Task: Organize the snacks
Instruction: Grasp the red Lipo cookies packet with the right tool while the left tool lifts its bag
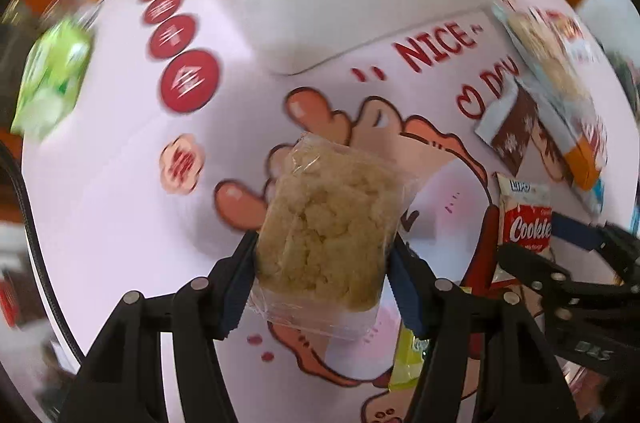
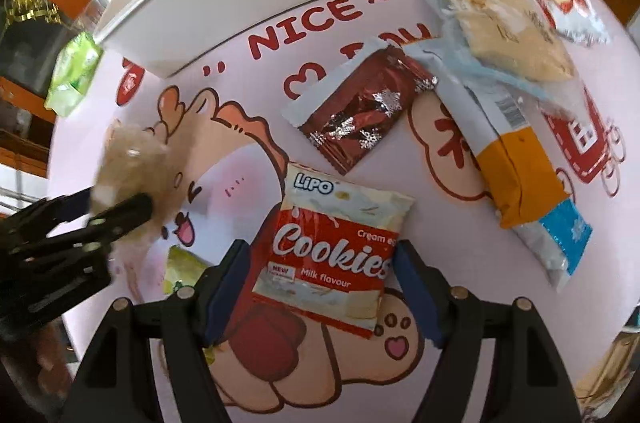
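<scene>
Clear-wrapped crumbly rice cake [image 1: 326, 227]: centre of the left wrist view, long axis running up the frame along the fingers. Left gripper [image 1: 322, 263] narrowed onto it, blue pads pressing both long sides; packet appears lifted off the pink cartoon mat [image 1: 120, 151]. In the right wrist view the same packet shows at mid-left, blurred.

Cookies packet [image 2: 332, 255]: flat on the mat, lower centre of the right wrist view, long axis up-frame, roughly parallel to the fingers. Right gripper [image 2: 322, 283] straddles it, jaws fairly wide; a gap shows on the left side, right pad just beside the edge. Reads as not yet gripped.

White bin [image 1: 320, 3]: upper centre of the left view, up-frame of the held packet, some packets already inside. Judgement: the left hand carries up-frame to the bin; the right needs only to close.

Brown snowflake wrapper [image 2: 356, 115] and orange-and-white packet [image 2: 516, 159] lie further up-right, nearer the right hand.
</scene>
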### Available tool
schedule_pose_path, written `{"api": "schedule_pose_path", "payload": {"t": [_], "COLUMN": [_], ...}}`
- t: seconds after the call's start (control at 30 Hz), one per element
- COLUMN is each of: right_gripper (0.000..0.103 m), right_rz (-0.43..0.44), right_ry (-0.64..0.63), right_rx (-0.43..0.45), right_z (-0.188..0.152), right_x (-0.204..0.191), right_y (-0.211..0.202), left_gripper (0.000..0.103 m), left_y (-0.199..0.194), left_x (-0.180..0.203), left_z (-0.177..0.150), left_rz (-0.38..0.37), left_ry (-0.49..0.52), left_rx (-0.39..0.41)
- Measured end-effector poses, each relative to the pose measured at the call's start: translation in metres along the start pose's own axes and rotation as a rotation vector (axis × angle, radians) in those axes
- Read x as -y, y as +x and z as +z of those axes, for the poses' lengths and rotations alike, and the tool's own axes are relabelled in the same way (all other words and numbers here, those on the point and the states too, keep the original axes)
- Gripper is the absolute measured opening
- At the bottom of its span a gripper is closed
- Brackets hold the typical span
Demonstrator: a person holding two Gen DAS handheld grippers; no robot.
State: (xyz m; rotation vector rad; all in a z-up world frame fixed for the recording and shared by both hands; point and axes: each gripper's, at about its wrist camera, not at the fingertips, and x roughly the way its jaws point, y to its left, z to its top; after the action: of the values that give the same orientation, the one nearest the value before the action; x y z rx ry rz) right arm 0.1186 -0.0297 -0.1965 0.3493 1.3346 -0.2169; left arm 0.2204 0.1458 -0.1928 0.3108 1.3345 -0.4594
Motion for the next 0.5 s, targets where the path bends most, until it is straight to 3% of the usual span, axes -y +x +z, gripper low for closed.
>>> {"api": "schedule_pose_path", "payload": {"t": [0.07, 0.27, 0.5], "right_gripper": [0.063, 0.047, 0.046], "right_rz": [-0.055, -0.066, -0.012], "right_ry": [-0.04, -0.077, -0.084], "right_rx": [0.014, 0.03, 0.051], "right_z": [-0.001, -0.002, -0.004], "right_x": [-0.008, -0.017, 0.002], "right_y": [0.001, -0.001, -0.023], "left_gripper": [0.06, 0.06, 0.06], "left_y": [-0.005, -0.025, -0.048], "left_x": [-0.005, -0.001, 0.021], "left_z": [-0.006, -0.015, -0.016], "left_rz": [-0.007, 0.0, 0.016], "left_ry": [-0.041, -0.078, -0.088], "left_rx": [0.014, 0.058, 0.099]}}
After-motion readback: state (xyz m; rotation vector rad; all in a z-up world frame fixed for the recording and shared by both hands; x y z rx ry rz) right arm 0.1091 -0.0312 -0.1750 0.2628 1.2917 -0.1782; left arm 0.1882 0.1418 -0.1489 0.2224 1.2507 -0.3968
